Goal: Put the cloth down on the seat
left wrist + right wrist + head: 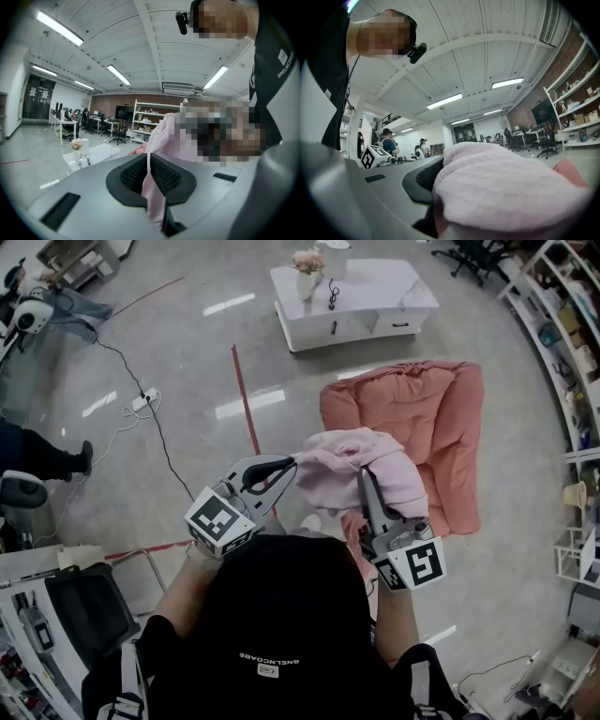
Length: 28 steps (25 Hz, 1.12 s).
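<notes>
**Aloft at the seat's near edge: pink cloth pinched by both grippers**

Open grey floor (187, 362) spreads from 9 to 12 o'clock of the person. It is crossed by a red tape line (246, 399) at 11 and a black cable (141, 399) at 10. A white low table (375, 296) stands at 12, well apart from the seat. Shelving (562, 324) closes the room's edge at 2 to 3 o'clock.

The salmon cushioned seat (441, 418) sits at 1 o'clock, its padded surface rumpled and bare.

The cloth (361, 470) is pale pink, soft and bunched. It is held in the air over the seat's near-left corner, between the two tools. The left gripper (292, 463) has its jaws pressed together on a thin fold, which hangs down between the dark ribbed pads. The right gripper (366, 482) pinches a thicker wad that bulges over its jaws and hides one pad.
</notes>
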Available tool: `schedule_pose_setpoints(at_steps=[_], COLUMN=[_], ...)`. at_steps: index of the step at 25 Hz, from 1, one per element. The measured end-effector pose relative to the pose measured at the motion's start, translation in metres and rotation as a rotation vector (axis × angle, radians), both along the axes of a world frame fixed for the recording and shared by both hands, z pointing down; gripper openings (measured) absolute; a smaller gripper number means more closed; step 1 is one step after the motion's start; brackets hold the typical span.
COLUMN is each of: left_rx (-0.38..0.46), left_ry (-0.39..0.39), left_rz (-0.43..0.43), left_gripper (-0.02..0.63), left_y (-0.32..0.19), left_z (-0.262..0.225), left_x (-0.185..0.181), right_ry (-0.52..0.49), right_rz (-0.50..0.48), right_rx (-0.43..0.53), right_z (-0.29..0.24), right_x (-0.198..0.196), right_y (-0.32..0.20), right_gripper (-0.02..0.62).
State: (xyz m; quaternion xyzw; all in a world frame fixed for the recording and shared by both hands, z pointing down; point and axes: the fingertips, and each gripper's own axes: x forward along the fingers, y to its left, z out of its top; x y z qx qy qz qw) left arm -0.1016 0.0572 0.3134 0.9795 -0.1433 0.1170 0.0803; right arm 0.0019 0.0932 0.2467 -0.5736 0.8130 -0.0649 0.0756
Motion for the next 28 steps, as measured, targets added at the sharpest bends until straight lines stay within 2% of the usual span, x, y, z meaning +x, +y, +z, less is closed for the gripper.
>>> schedule_pose_setpoints(at_steps=[9,18,24,28], left_rx=[-0.006,-0.024,-0.018,-0.009], left_ry=[-0.002,0.0,0.007,0.015], left_rz=[0.137,0.359,0.525,0.6], left_gripper=[0.015,0.017,0.017,0.02], left_y=[0.0,-0.016,-0.025,-0.034], left_z=[0.006,0.018,0.015,0.006], left_x=[0.069,0.146,0.197,0.232], right_ry=[0.014,0.041,0.138,0.201], right_rz=[0.2,0.471,0.666,0.783], right_rx=[0.031,-0.002,-0.045,-0.07], right_z=[-0.012,-0.004,-0.005,-0.013], right_x=[0.09,0.171,0.217,0.249], right_y=[0.023,0.05,0.066,0.074], right_gripper=[0.092,0.092,0.092,0.092])
